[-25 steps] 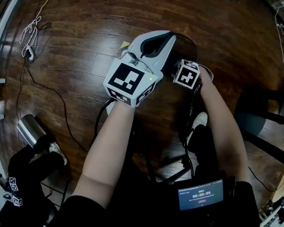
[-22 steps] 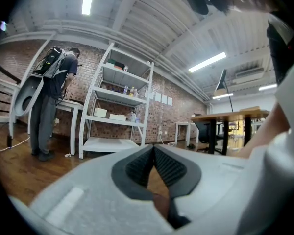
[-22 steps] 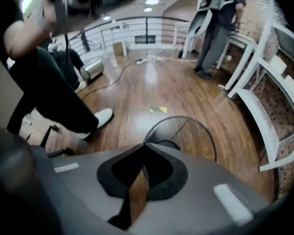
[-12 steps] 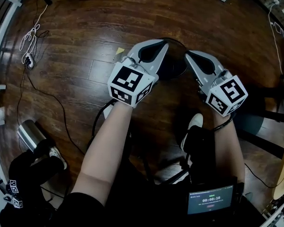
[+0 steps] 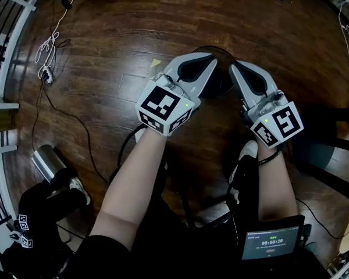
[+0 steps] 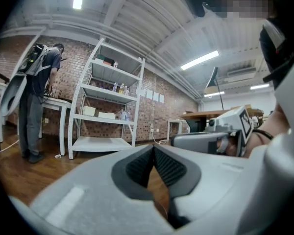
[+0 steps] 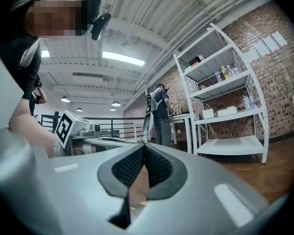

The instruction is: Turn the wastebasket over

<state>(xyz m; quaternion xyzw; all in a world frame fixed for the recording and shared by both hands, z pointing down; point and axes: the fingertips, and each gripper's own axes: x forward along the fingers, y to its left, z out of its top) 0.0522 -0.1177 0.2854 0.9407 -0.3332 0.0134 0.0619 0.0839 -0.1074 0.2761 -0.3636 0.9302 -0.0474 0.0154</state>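
Note:
In the head view a black round wastebasket (image 5: 220, 81) stands on the wooden floor below and between my two grippers, which hide most of it. My left gripper (image 5: 208, 58) is held level above its left side, my right gripper (image 5: 235, 68) above its right side. In the left gripper view the left gripper (image 6: 153, 146) has its ribbed pads meeting at the tip, with nothing between them. In the right gripper view the right gripper (image 7: 143, 145) is shut the same way, holding nothing. Neither gripper touches the basket.
Cables and a power strip (image 5: 45, 71) lie on the floor at the left. A metal cylinder (image 5: 46, 163) sits lower left and a dark stool (image 5: 314, 147) at the right. White shelving (image 6: 105, 106) lines a brick wall, where a person with a backpack (image 6: 36, 92) stands.
My right gripper has come up from beside the basket and turned from pointing down to level, beside the left one. The left gripper shifted slightly.

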